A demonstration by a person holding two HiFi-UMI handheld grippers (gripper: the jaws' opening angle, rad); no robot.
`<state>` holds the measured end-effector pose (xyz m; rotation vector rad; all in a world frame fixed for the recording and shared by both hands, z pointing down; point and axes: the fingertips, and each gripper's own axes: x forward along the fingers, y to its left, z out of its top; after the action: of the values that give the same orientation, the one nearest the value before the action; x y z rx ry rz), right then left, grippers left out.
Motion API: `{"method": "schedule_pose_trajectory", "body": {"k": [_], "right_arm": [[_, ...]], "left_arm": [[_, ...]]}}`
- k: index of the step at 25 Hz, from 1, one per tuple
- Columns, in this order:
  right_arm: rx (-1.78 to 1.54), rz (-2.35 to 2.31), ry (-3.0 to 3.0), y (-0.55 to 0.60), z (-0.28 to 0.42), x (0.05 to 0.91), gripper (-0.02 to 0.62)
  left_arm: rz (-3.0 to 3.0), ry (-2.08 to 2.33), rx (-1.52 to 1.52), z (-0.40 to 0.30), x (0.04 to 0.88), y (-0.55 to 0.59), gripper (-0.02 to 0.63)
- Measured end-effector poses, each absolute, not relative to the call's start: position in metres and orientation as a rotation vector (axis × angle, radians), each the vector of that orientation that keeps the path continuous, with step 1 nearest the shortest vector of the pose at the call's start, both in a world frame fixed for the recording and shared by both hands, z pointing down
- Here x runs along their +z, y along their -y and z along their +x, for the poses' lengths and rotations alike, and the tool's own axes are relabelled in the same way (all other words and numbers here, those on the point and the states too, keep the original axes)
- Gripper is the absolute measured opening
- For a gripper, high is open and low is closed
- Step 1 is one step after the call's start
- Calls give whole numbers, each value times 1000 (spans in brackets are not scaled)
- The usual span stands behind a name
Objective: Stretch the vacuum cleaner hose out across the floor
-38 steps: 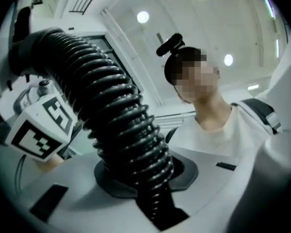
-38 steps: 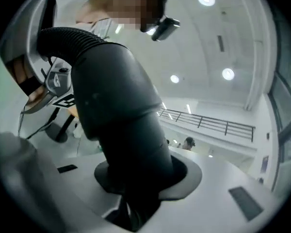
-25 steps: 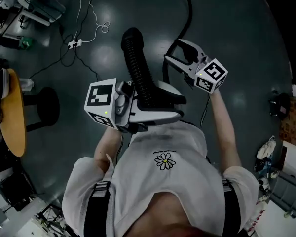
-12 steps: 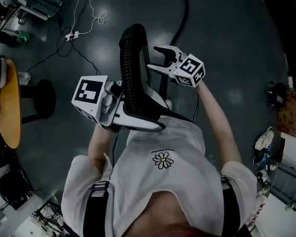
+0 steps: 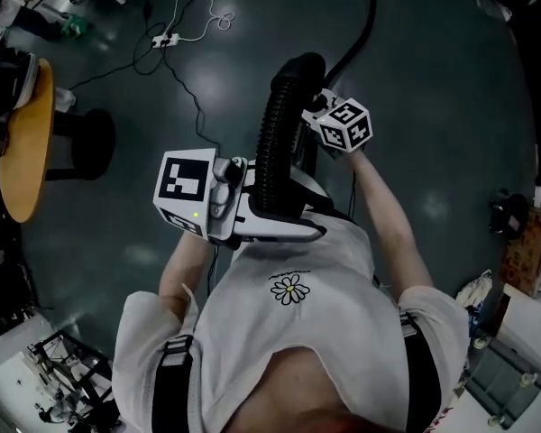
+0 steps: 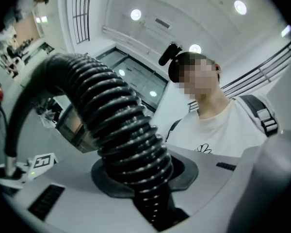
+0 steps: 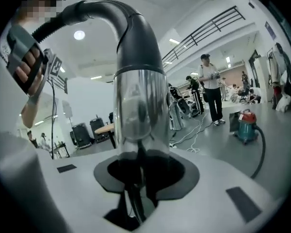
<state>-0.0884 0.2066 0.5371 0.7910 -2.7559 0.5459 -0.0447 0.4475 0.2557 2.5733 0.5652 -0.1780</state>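
Observation:
The black ribbed vacuum hose rises in front of my chest, bends over at the top and runs on as a thin black tube toward the far floor. My left gripper is shut on the ribbed hose low down, the ribs pinched between its jaws. My right gripper sits higher, just right of the bend. Its jaws have just been closing, and they now hold the hose's shiny metal tube below the black curved end piece.
A round yellow table and a black stool stand at the left. A white cable with a power strip lies on the dark floor beyond. A teal and red vacuum cleaner and standing people are further off.
My right gripper came in leftward and down from open beside the hose and closed on its upper end. The left gripper shifted sideways with the hose still in it.

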Motion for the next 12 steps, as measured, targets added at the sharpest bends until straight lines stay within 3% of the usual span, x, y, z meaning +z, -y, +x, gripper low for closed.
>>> {"method": "schedule_pose_trajectory", "body": {"k": [6, 12], "right_arm": [[236, 1173, 2503, -166, -3, 493, 137], [-340, 1517, 2137, -145, 100, 371, 137]], "left_arm": [[2564, -62, -281, -80, 272, -409, 107], [2674, 498, -170, -107, 301, -372, 109]]}}
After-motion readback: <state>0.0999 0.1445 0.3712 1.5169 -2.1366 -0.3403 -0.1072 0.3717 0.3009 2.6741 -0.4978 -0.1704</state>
